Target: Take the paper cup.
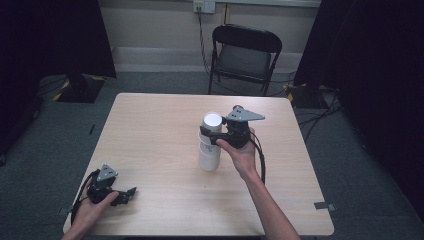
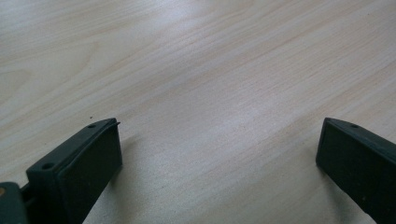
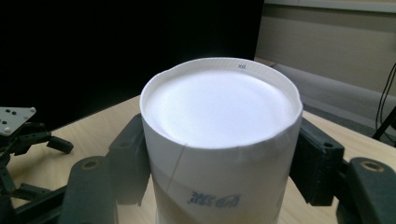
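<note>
Near the middle of the tabletop [image 1: 150, 130], a little to the right, stands a stack of white paper cups [image 1: 210, 145], turned upside down so the flat bottom of the top cup faces up. The right tool [image 1: 212, 134] reaches it from the right side, and in the right gripper view its two black jaws sit against opposite sides of the top cup [image 3: 219, 140], pinching it near the top. The left tool [image 1: 127, 194] rests low at the near left corner, well apart from the cups, its jaws spread with only bare wood between them.

The risk, as I judge it, lies in the thin paper wall. Squeeze harder and the cup may buckle or crease. Lift at a slant and the cups below may cling, rise with it, then drop or tip the whole stack. Nothing steadies the lower cups, since the left tool is far off.
</note>
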A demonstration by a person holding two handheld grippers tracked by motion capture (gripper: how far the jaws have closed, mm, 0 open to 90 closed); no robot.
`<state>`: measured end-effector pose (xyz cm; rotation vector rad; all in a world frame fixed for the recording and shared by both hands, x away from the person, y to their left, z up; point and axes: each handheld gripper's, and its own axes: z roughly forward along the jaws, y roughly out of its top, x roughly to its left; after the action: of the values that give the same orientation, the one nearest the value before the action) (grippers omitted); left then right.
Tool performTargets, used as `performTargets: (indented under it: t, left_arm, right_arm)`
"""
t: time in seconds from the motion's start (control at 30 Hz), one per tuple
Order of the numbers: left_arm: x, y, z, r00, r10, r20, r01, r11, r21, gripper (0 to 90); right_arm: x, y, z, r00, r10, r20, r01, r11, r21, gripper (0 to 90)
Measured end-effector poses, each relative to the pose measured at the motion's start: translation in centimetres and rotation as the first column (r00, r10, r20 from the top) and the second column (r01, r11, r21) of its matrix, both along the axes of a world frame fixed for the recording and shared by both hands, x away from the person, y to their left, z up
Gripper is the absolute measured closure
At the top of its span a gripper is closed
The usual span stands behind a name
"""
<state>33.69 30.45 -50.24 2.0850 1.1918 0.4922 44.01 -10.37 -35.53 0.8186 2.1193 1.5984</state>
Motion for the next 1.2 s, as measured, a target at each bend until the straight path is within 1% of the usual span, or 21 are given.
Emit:
performTargets:
  t: [0.3, 0.37, 0.47, 0.53, 0.73, 0.8, 0.87, 1.13, 1.2]
  left_arm:
    - [0.0, 0.0, 0.0, 1.0, 0.001, -0.002, -0.001, 1.0, 0.004, 0.0]
    - [-0.1, -0.1, 0.0, 0.9999, 0.011, -0.003, -0.011, 0.9999, 0.001, 0.0]
    - [-0.1, -0.3, 0.0, 0.9996, 0.028, -0.001, -0.028, 0.9996, -0.004, 0.0]
    - [-0.1, -0.3, 0.0, 0.9996, 0.028, -0.001, -0.028, 0.9996, -0.004, 0.0]
    - [0.0, -0.2, 0.0, 0.9996, 0.029, -0.001, -0.029, 0.9996, -0.003, 0.0]
    - [0.0, -0.2, 0.0, 0.9996, 0.029, -0.001, -0.029, 0.9996, -0.003, 0.0]
    - [0.0, -0.2, 0.0, 0.9996, 0.028, 0.0, -0.028, 0.9996, -0.002, 0.0]
    - [0.0, -0.2, 0.0, 0.9997, 0.025, 0.001, -0.025, 0.9997, 0.0, 0.0]
    - [0.0, -0.2, 0.0, 0.9997, 0.025, 0.0, -0.025, 0.9997, -0.002, 0.0]
  right_arm:
    - [0.1, 0.0, 1.2, 0.9999, 0.005, 0.01, -0.005, 1.0, 0.014, 32.2]
    - [0.1, 0.0, 1.3, 0.9999, 0.007, 0.012, -0.007, 1.0, 0.023, 32.2]
    - [0.1, 0.0, 1.5, 0.9999, 0.004, 0.012, -0.005, 1.0, 0.022, 32.2]
    - [0.2, -0.1, 1.8, 0.9999, 0.003, 0.014, -0.003, 1.0, 0.022, 32.2]
    - [0.1, -0.1, 2.5, 0.9998, 0.011, 0.019, -0.012, 0.999, 0.043, 32.3]
    - [0.1, -0.1, 2.8, 0.9998, 0.008, 0.02, -0.009, 0.999, 0.039, 32.3]
    - [0.1, -0.2, 3.0, 0.9998, 0.01, 0.019, -0.011, 0.999, 0.052, 32.4]
    - [-0.2, -0.8, 4.2, 0.999, -0.003, 0.045, 0.0, 0.998, 0.066, 32.7]
    - [-0.3, -0.9, 4.2, 0.9989, -0.006, 0.046, 0.003, 0.998, 0.068, 32.6]
